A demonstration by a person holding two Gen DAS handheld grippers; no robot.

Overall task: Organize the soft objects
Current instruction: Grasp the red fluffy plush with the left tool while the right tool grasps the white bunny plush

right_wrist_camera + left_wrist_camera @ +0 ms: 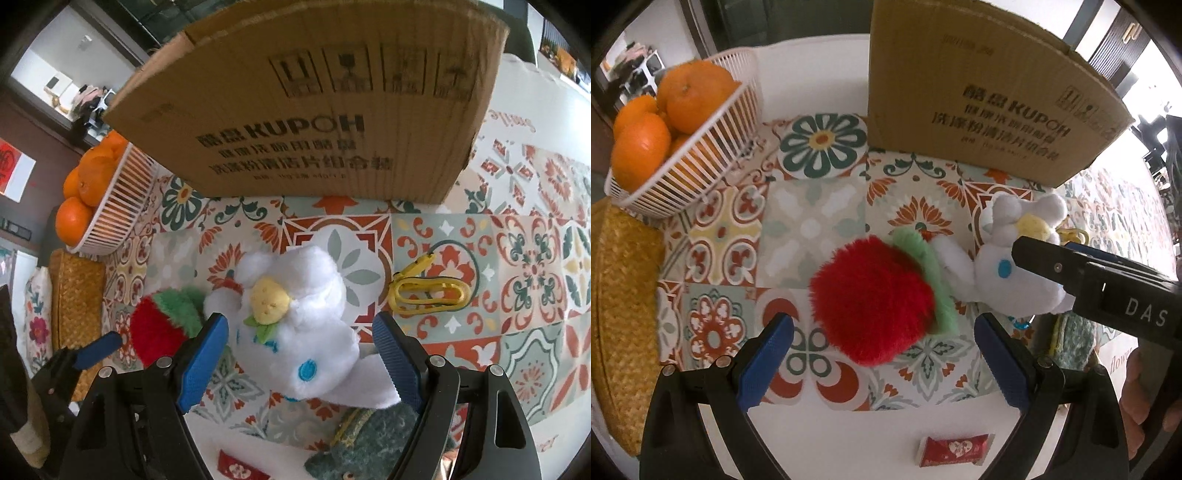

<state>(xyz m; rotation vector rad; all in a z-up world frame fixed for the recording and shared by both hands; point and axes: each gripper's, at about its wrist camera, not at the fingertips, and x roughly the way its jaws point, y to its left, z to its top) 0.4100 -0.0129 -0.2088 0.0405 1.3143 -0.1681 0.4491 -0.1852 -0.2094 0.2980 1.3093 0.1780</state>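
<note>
A fluffy red plush with a green collar (875,302) lies on the patterned cloth, between the fingers of my open left gripper (882,354). It also shows in the right wrist view (159,328). A white plush with blue eyes and a yellow patch (299,317) lies right of it, between the wide-open fingers of my right gripper (301,358). In the left wrist view the white plush (1012,258) is partly covered by the right gripper's black body. A teal plush (369,443) lies near the table's front edge.
A cardboard box (314,110) stands behind the plushes. A white basket of oranges (683,147) and a woven mat (624,314) are at the left. A yellow clip on a cord (428,291) lies right of the white plush. A red packet (955,450) lies in front.
</note>
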